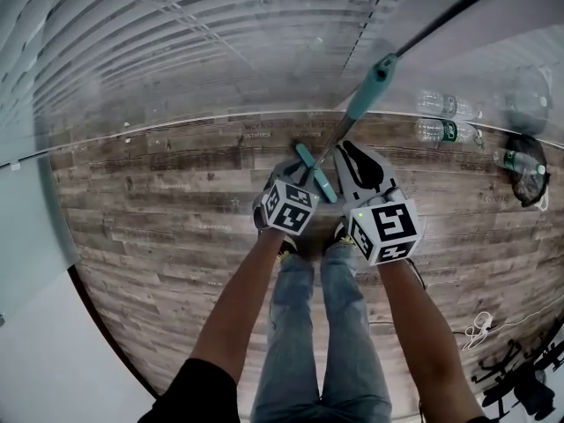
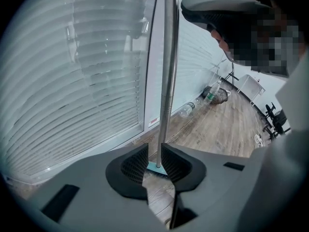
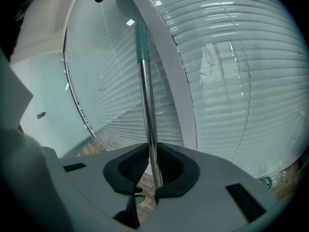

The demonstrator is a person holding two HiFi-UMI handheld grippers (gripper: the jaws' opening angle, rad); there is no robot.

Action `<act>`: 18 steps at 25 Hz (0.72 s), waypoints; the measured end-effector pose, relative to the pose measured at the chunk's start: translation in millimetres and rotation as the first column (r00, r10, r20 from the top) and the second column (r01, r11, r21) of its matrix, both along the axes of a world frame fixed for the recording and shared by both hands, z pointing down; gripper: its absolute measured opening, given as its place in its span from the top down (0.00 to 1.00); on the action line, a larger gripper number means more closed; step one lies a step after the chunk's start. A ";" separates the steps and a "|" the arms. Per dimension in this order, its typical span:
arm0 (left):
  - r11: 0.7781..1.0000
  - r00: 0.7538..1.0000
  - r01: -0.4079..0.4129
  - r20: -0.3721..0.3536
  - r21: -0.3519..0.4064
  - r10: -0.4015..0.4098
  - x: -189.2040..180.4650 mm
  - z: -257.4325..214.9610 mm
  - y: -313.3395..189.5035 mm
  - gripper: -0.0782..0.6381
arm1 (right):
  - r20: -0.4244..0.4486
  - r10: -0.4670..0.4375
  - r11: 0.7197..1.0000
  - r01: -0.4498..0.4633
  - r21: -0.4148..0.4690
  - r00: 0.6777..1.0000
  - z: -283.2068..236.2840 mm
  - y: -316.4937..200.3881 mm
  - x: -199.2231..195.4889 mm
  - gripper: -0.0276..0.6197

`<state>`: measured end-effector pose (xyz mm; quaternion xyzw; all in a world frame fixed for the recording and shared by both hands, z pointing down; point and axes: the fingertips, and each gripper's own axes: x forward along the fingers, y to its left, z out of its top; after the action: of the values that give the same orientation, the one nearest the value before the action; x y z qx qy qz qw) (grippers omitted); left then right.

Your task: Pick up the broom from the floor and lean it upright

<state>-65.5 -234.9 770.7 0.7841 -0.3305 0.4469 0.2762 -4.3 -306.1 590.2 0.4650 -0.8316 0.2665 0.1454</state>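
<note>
The broom stands nearly upright in front of the window blinds [image 1: 176,51]. Its small teal head [image 1: 315,173] is near the floor, and a teal sleeve [image 1: 374,82] joins the dark handle running to the upper right. My left gripper [image 1: 301,162] holds it low, just above the head. In the left gripper view the metal pole [image 2: 166,81] drops between the pads of that gripper [image 2: 155,161] onto the teal head [image 2: 157,167]. My right gripper [image 1: 342,151] is shut on the pole slightly higher. In the right gripper view that gripper [image 3: 152,170] has its pads pressed against the pole [image 3: 147,95].
Plastic bottles [image 1: 446,106] lie along the window base at the right, beside a dark bag [image 1: 529,180]. Cables [image 1: 481,328] and black equipment [image 1: 520,379] lie at the lower right. The person's legs in jeans [image 1: 322,324] stand on the wooden floor [image 1: 159,201] right behind the broom.
</note>
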 end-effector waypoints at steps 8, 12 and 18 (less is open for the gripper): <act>1.000 1.000 -0.004 0.005 0.018 0.004 -19.1 -40.8 8.3 0.77 | -0.014 -0.025 1.000 0.025 0.014 1.000 -32.3 6.1 0.6 0.87; 0.999 0.998 0.035 -0.046 0.034 -0.033 -37.9 -85.6 18.5 0.77 | 0.028 -0.065 0.998 0.065 -0.015 0.998 -60.3 32.7 2.8 0.87; 0.985 0.964 0.160 -0.226 0.065 -0.141 -77.2 -189.8 50.2 0.77 | 0.019 -0.059 0.998 0.059 -0.023 0.998 -142.0 87.7 40.5 0.87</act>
<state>-142.6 -184.8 580.9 0.8122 -0.3748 0.3207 0.3116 36.3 -218.4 448.2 0.4360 -0.8431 0.2762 0.1510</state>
